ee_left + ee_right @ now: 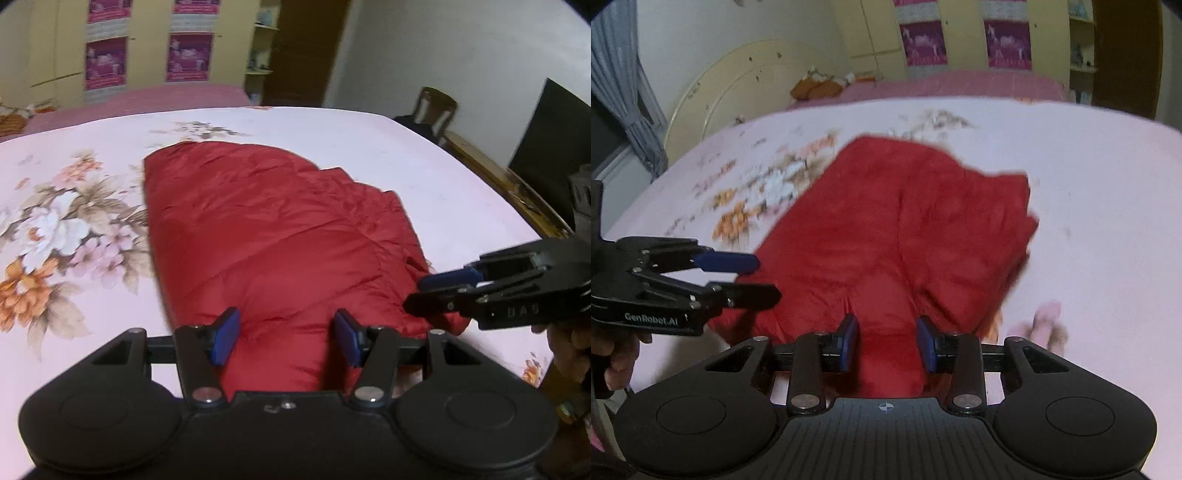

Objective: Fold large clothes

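A red padded garment [258, 229] [923, 221] lies partly folded on the pink floral bed sheet [443, 166] [1108, 221], its near edge toward me. My left gripper [287, 339] has its blue pads pressed against a bunch of that near edge. In the right wrist view the left gripper [764, 278] comes in from the left, its fingers closed over the garment's corner. My right gripper [887, 341] pinches a raised ridge of red cloth between its pads. The left wrist view shows the right gripper [415, 293] at the garment's right corner. Motion blur softens the right wrist view.
A wooden bed edge [498, 177], a chair [434, 107] and a dark screen [554, 129] stand to the right. A cream headboard [731, 92] and grey curtain [624, 92] are on the left. Yellow wardrobes with purple posters [107, 62] line the back. A hand [617, 354] holds the left gripper.
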A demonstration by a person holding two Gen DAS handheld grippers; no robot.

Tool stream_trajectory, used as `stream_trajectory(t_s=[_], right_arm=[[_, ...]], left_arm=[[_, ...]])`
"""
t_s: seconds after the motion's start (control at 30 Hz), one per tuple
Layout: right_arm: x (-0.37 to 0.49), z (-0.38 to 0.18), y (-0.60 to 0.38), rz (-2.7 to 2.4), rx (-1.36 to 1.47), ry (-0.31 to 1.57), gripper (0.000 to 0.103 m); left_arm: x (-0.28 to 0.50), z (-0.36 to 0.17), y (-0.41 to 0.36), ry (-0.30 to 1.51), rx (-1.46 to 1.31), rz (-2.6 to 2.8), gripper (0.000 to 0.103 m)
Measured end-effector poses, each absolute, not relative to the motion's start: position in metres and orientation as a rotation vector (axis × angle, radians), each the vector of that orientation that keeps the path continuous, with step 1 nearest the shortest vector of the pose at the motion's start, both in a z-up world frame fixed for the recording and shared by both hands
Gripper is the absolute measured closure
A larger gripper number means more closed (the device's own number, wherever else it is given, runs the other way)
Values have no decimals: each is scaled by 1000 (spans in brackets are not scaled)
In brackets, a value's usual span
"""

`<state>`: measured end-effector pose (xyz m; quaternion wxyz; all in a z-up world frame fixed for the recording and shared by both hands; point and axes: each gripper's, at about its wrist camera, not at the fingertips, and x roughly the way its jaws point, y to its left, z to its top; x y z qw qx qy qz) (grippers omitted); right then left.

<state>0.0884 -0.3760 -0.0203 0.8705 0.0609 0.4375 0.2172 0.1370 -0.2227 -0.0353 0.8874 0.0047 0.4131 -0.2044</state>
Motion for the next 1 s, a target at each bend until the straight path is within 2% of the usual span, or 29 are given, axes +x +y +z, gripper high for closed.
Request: stream_trajectory(t_s=[0.17,0.4,0.63,0.73,0.87,0.93,1.0], right_arm=[[82,-26,-375,450,125,910,66],[88,-66,-366,409,114,903,67],[66,-19,-372,403,118,869,67],[61,-27,-373,417,104,908,67],[73,-64,-372,381,124,983,67],[76,-56,-373,386,118,989,67],[73,-32,-385,380,141,919,67]], left_arm=[[131,-43,-224,847,37,-399,48],[134,-63,-232,851,103,-388,47],[115,-29,-226,833,41,-389,49],[115,-43,-228,860,55,-390,49],[118,-52,-233,882,83,-387,49],[119,-39,-229,867,66,-389,49],[122,-24,-219,825,31,-376,49]])
